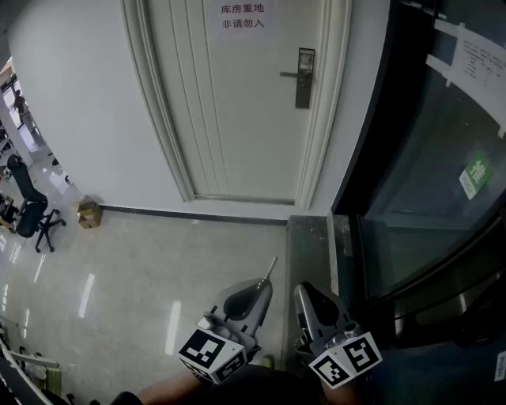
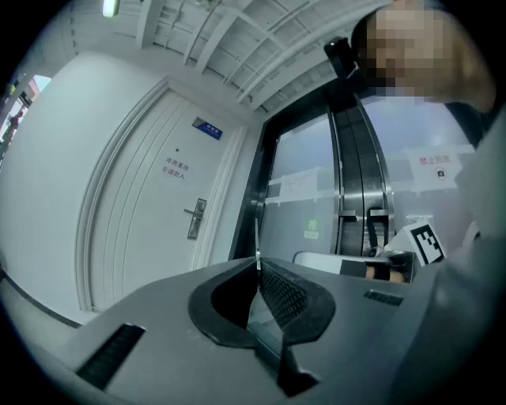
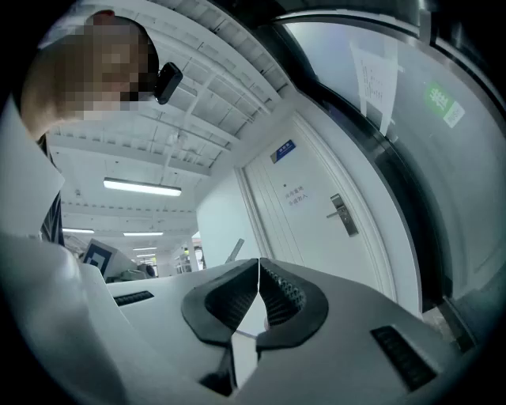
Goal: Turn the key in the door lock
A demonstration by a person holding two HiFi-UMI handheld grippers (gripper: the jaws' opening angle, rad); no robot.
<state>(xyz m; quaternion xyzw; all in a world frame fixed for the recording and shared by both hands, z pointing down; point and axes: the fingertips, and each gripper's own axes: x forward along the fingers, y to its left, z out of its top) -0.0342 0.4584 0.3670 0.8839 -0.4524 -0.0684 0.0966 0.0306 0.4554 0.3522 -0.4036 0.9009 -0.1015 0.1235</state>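
A white door [image 1: 237, 103] stands ahead, with a metal lock plate and lever handle [image 1: 303, 77] on its right side, well out of reach of both grippers. The lock plate [image 2: 195, 218] also shows in the left gripper view, and in the right gripper view the lock plate [image 3: 342, 215] is small and distant. My left gripper [image 1: 265, 283] is low in the head view, shut on a thin metal key [image 1: 271, 267] that sticks out past its tips. That key [image 2: 257, 237] rises from the closed jaws. My right gripper [image 1: 304, 289] is beside it, shut with nothing in it.
A dark glass partition [image 1: 427, 158] with a green sticker [image 1: 474, 176] runs along the right. A small cardboard box [image 1: 88, 213] sits by the wall at left, and an office chair [image 1: 32, 210] stands farther left. A printed sign [image 1: 242, 17] is on the door.
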